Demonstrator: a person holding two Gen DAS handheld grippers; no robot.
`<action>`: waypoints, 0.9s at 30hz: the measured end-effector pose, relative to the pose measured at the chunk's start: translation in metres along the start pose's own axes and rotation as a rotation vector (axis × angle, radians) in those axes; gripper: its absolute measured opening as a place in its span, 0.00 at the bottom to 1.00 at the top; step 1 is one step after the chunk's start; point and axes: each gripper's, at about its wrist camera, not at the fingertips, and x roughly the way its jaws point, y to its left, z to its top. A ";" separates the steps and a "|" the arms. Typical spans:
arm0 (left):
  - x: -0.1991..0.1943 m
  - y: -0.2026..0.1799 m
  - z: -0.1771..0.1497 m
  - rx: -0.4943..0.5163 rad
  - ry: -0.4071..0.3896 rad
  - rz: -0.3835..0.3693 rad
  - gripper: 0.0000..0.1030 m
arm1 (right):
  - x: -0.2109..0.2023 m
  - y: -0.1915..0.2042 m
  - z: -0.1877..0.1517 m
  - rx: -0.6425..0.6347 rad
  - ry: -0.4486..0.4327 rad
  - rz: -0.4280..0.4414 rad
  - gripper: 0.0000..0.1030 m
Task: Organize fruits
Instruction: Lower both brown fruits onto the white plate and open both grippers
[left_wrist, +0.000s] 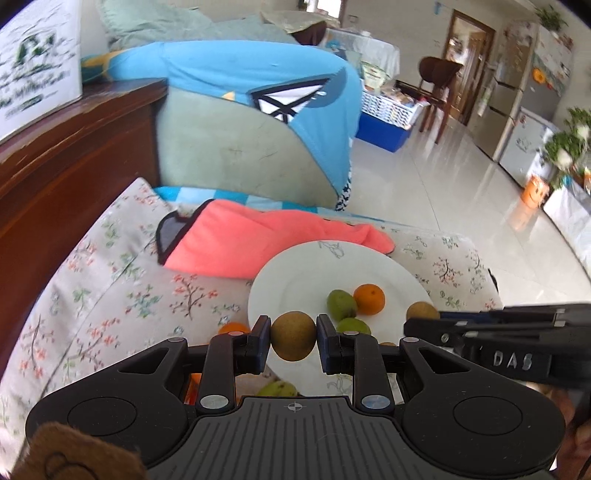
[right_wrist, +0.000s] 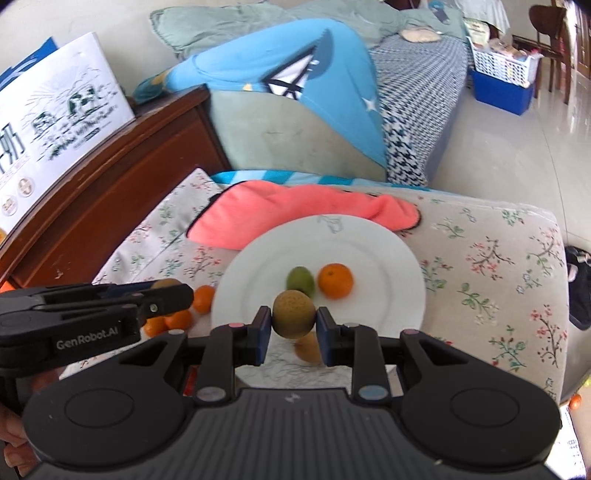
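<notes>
A white plate (left_wrist: 295, 273) lies on a floral cushion (left_wrist: 110, 280). On it are an orange (left_wrist: 369, 299) and green fruits (left_wrist: 341, 305). My left gripper (left_wrist: 293, 338) is shut on a brown kiwi (left_wrist: 293, 334) over the plate's near left rim. My right gripper (right_wrist: 293, 321) is shut on another brown kiwi (right_wrist: 293, 313) above the plate (right_wrist: 369, 243), near a green fruit (right_wrist: 301, 278) and the orange (right_wrist: 335, 280). One more kiwi (right_wrist: 308, 347) lies below it on the plate. The right gripper shows at the right of the left wrist view (left_wrist: 424, 321), the left one at the left of the right wrist view (right_wrist: 177, 291).
Several oranges (right_wrist: 184, 310) lie on the cushion left of the plate. A pink cloth (right_wrist: 295, 210) lies behind the plate. A dark wooden cabinet (right_wrist: 110, 177) stands at left, a sofa with a blue cover (right_wrist: 280, 74) behind. The cushion's right edge (right_wrist: 554, 295) drops to tiled floor.
</notes>
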 end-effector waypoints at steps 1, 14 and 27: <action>0.003 -0.001 0.001 0.015 0.004 0.000 0.23 | 0.001 -0.004 0.001 0.006 0.002 -0.003 0.26; 0.039 -0.012 0.000 0.013 0.062 -0.030 0.23 | 0.024 -0.030 0.006 0.134 0.043 -0.021 0.26; 0.055 -0.016 0.001 -0.019 0.084 -0.029 0.25 | 0.037 -0.033 0.006 0.187 0.059 -0.005 0.28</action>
